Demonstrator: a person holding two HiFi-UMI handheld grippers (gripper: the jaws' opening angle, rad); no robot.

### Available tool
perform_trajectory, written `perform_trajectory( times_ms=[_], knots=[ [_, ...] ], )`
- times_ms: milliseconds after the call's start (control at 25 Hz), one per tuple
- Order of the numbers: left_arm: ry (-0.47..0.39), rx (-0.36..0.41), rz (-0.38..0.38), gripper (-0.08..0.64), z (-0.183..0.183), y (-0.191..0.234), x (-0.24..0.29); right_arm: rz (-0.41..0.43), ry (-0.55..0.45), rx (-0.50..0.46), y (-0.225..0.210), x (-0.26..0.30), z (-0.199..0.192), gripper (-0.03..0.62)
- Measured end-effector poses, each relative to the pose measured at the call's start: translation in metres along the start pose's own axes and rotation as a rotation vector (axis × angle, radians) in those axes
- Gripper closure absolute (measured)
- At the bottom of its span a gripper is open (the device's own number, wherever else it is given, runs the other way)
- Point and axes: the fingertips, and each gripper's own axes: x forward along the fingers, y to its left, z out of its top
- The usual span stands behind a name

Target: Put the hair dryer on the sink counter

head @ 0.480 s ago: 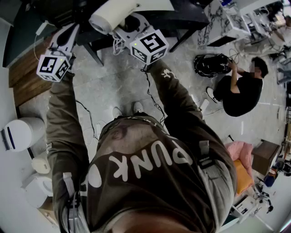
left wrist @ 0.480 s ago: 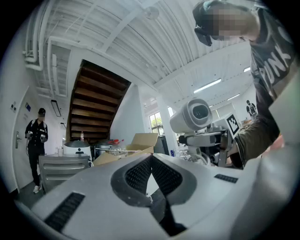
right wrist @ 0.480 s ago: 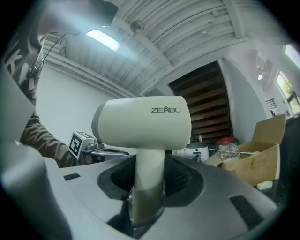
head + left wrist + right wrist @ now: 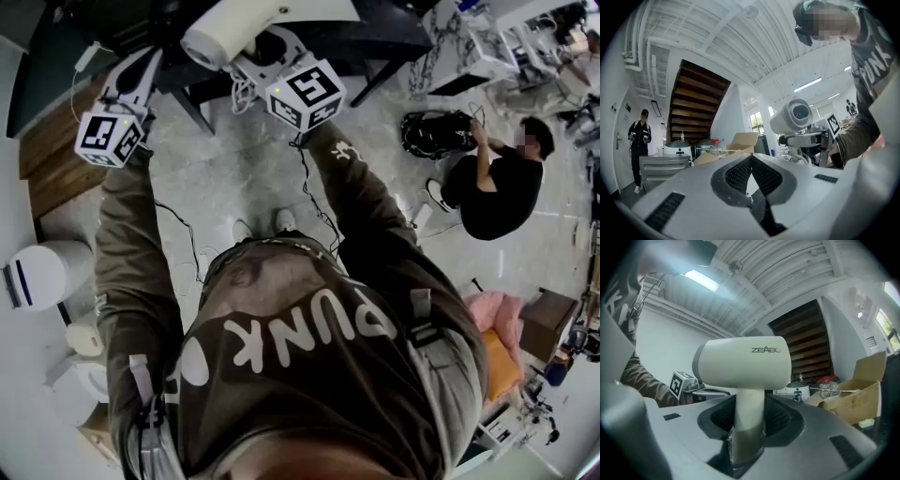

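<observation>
1. Cream-white plastic hair dryer (image 4: 743, 362) fills the middle of the right gripper view. Its barrel lies crosswise above its handle, with grey lettering on the side.
2. My right gripper (image 4: 746, 430) is clamped on that handle. Its dark ribbed pads press on it from both sides, so the jaws are partway closed around it.
3. At the top centre of the head view, the hair dryer is carried in the right gripper, in front of a dark surface. I cannot tell whether it rests on anything.
4. My left gripper (image 4: 148, 61) is at the upper left of the head view, apart from the dryer. In the left gripper view its jaws are drawn together, tips touching, with nothing between them.
5. Right of centre in the left gripper view, the dryer's round end faces the camera. A dark wooden staircase (image 4: 696, 110) rises left of centre.
6. At the right of the head view, a person in black clothes (image 4: 497, 187) crouches on the pale grey floor (image 4: 234, 178) beside a black backpack (image 4: 436, 133).
7. A round white bin (image 4: 42, 274) sits at the left edge of the head view.
</observation>
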Motion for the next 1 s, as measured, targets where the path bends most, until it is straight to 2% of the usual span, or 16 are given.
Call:
perform_trajectory(
  times_ms=[400, 800, 1000],
  knots=[
    [0.017, 0.021, 0.009, 0.566, 0.005, -0.011, 0.016, 0.005, -0.022, 0.023, -0.015, -0.011, 0.002, 0.434],
    [0.031, 0.031, 0.064, 0.566, 0.012, -0.04, 0.037, 0.042, -0.04, 0.039, -0.039, -0.04, 0.008, 0.434],
    [0.04, 0.034, 0.065, 0.566, 0.0, -0.027, 0.052, 0.042, -0.033, 0.052, -0.055, -0.03, -0.003, 0.434]
  ],
)
